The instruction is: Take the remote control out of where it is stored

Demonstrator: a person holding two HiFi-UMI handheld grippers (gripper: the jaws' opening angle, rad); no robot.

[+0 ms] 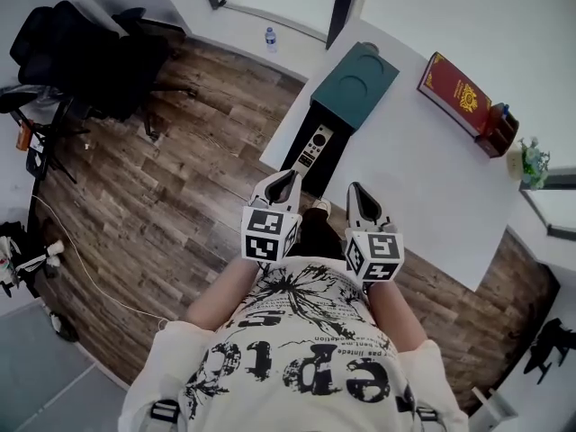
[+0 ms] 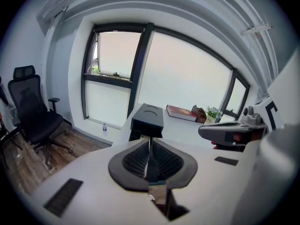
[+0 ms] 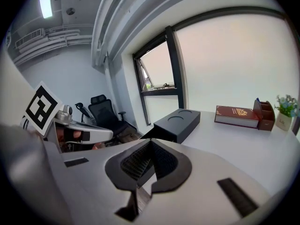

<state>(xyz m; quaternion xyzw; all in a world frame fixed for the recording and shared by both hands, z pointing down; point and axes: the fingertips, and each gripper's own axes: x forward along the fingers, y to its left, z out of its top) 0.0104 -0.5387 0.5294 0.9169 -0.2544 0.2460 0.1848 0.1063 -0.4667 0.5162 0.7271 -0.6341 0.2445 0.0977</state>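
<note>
A white remote control [image 1: 314,147] lies in the open black drawer [image 1: 331,151] of a dark box [image 1: 355,84] at the left corner of the white table [image 1: 432,196]. My left gripper [image 1: 285,178] is shut and empty, just short of the drawer's near end. My right gripper [image 1: 357,191] is shut and empty beside it, over the table's edge. In the left gripper view the shut jaws [image 2: 150,146] point at the box [image 2: 147,116]. The right gripper view has its shut jaws [image 3: 151,149] in front of the box [image 3: 178,122].
A red book [image 1: 454,93], a brown pen holder [image 1: 498,130] and a small plant [image 1: 531,162] stand at the table's far right. A black office chair [image 1: 85,52] and a water bottle [image 1: 270,39] are on the wooden floor at the left.
</note>
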